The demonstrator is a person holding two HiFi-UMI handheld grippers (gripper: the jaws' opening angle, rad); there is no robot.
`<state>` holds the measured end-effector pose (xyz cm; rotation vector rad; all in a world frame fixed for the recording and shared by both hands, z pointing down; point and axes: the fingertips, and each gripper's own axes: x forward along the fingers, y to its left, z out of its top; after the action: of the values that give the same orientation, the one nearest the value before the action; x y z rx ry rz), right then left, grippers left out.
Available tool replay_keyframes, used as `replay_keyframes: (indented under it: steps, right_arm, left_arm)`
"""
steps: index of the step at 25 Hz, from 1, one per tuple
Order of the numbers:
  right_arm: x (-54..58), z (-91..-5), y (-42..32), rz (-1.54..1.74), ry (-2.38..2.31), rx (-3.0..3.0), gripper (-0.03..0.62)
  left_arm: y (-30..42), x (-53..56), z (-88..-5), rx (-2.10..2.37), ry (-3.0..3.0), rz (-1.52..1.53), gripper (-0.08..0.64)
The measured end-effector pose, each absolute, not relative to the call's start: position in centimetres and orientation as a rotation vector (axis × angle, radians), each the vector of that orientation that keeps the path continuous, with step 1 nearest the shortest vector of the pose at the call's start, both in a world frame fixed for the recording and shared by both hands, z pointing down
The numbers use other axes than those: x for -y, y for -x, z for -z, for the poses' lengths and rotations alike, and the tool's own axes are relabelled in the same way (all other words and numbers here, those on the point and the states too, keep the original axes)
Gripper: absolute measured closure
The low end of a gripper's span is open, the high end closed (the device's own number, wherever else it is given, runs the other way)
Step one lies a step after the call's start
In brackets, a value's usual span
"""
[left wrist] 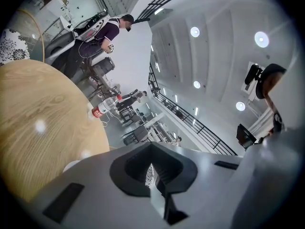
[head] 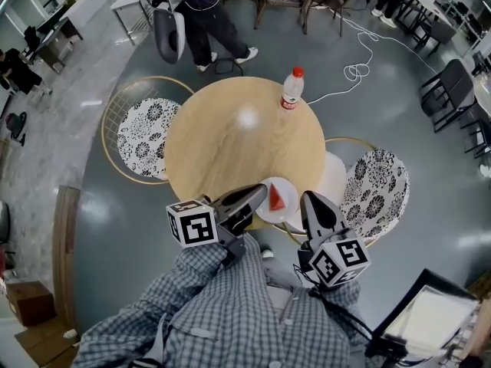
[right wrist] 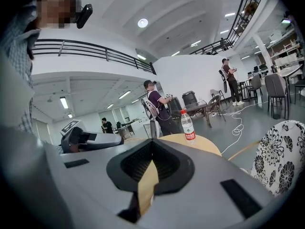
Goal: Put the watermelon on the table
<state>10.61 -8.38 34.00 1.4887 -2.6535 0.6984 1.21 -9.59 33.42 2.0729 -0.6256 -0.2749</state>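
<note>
A red wedge of watermelon (head: 275, 198) lies on a small white plate (head: 288, 210) at the near edge of the round wooden table (head: 230, 136). My left gripper (head: 259, 192) comes in from the left with its tip at the plate's left rim, and its jaws are shut with nothing between them. Just right of the plate is my right gripper (head: 307, 199), its jaws also together. Whether either one touches the plate I cannot tell. In the left gripper view the left gripper (left wrist: 151, 168) hides the plate, and in the right gripper view the right gripper (right wrist: 148, 168) does the same.
A water bottle (head: 291, 89) stands at the table's far edge. Chairs with floral cushions flank the table at the left (head: 146, 129) and right (head: 376, 190). A person (head: 207, 18) stands beyond the table. A white cable (head: 357, 71) loops on the floor.
</note>
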Motion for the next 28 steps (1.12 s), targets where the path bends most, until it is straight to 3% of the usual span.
replay_keyframes:
  steps: [28]
  right_arm:
    - [7.8, -35.1, -10.4, -0.788, -1.485, 2.637, 0.584]
  left_arm:
    - [-0.9, 8.4, -34.5, 0.614, -2.026, 0.249, 0.554]
